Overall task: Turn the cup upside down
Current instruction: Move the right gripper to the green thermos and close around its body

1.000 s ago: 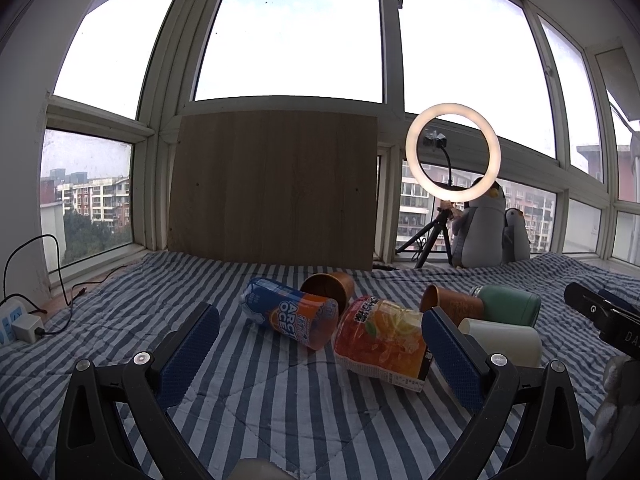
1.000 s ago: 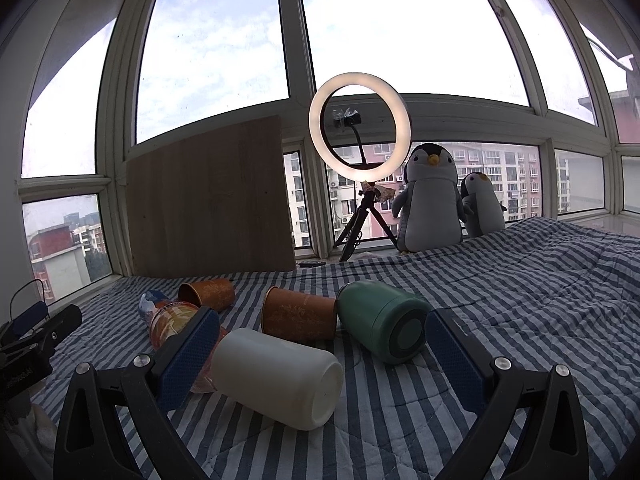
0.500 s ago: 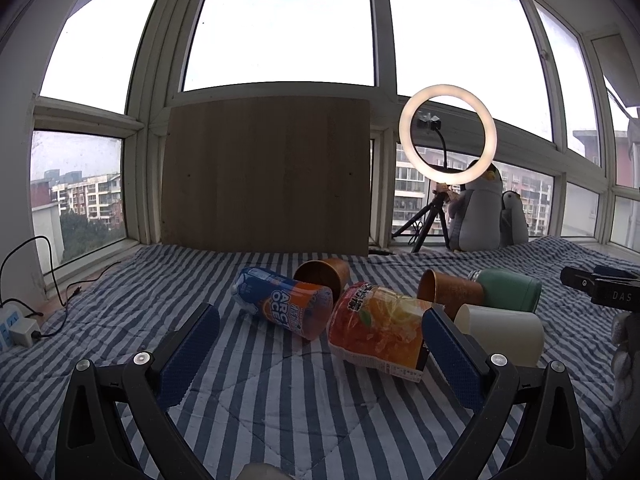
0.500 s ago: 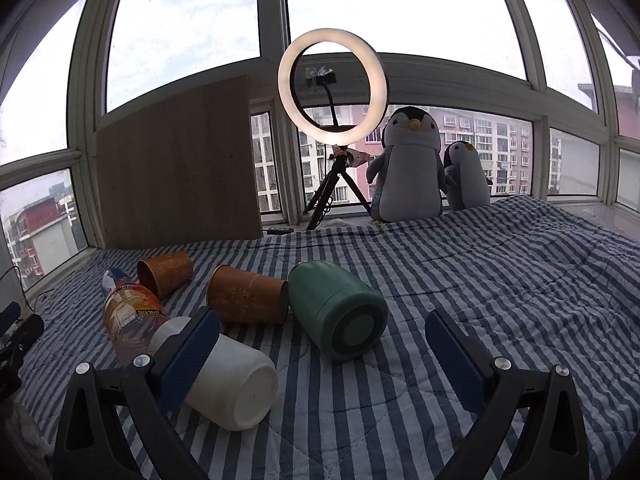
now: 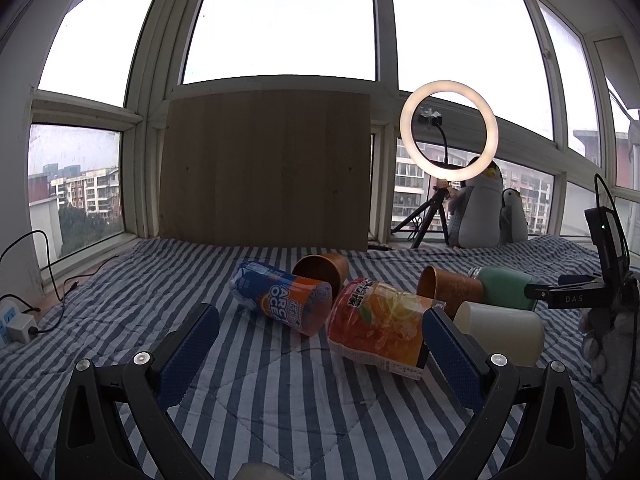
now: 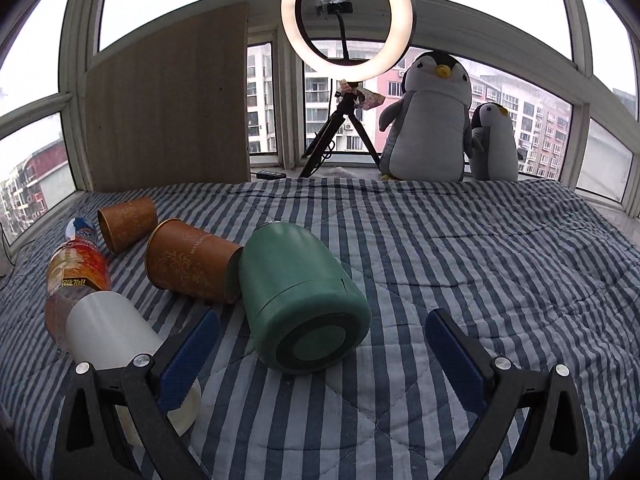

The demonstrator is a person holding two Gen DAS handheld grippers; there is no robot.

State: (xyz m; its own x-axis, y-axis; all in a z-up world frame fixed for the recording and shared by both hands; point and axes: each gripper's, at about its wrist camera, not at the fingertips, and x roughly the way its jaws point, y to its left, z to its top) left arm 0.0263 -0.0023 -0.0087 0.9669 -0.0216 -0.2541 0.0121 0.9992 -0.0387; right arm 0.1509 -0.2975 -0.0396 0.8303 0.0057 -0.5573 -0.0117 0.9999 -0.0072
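Observation:
Several cups lie on their sides on the striped bedspread. A green cup (image 6: 300,300) lies with its base toward my right gripper (image 6: 322,344), which is open and empty just in front of it. A brown paper cup (image 6: 192,260) touches its left side, a second brown cup (image 6: 128,224) lies farther back, and a white cup (image 6: 116,340) lies by my left finger. My left gripper (image 5: 320,336) is open and empty above the bedspread, facing the orange-label cup (image 5: 380,328) and the blue-label cup (image 5: 284,296). The green cup (image 5: 504,292), white cup (image 5: 500,332) and brown cups (image 5: 452,288) show there at right.
A wooden board (image 5: 264,168) leans against the windows at the back. A ring light on a tripod (image 6: 346,20) and two plush penguins (image 6: 432,120) stand at the far edge. A power strip and cable (image 5: 16,320) lie at the left. The right gripper (image 5: 576,296) shows at the left view's right edge.
My right gripper has moved forward and to the right, closing in on the green cup. My left gripper has shifted a little, with the cups lying as before.

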